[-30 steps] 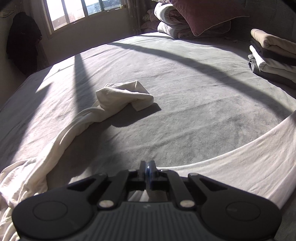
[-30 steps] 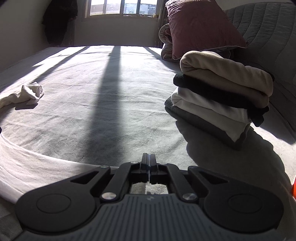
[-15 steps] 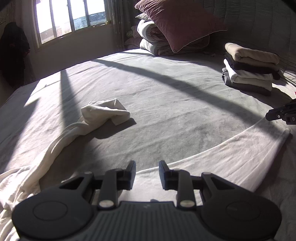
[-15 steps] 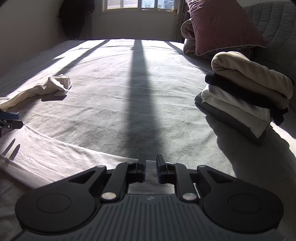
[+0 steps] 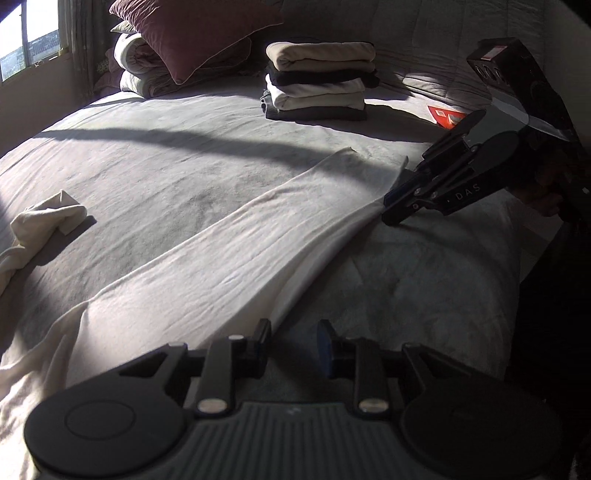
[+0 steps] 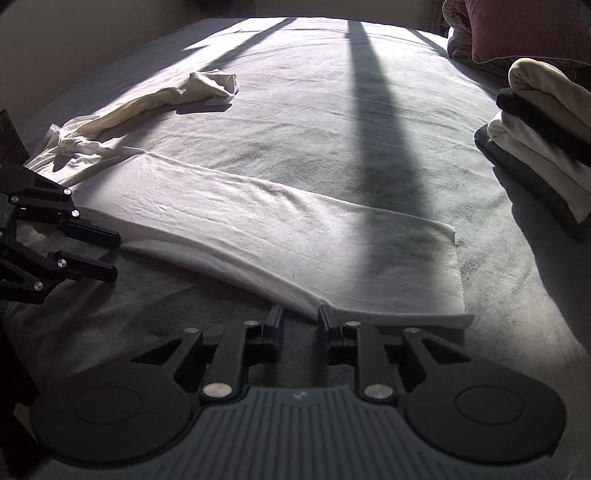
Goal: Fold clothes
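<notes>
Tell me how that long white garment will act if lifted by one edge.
The white garment would probably droop and sag; it lies limp and wrinkled on the bed. It looks thin, so likely light. Its twisted sleeve may trail behind.

A grey bed cover [image 5: 155, 173] fills most of both views, crossed by bands of shadow. In the upper left of the left wrist view, a maroon pillow [image 5: 192, 33] leans on rolled bedding [image 5: 133, 70] beside a sunlit window [image 5: 29, 37]. A small red-orange object [image 5: 445, 116] lies at right, below the quilted grey headboard [image 5: 436, 44].
</notes>
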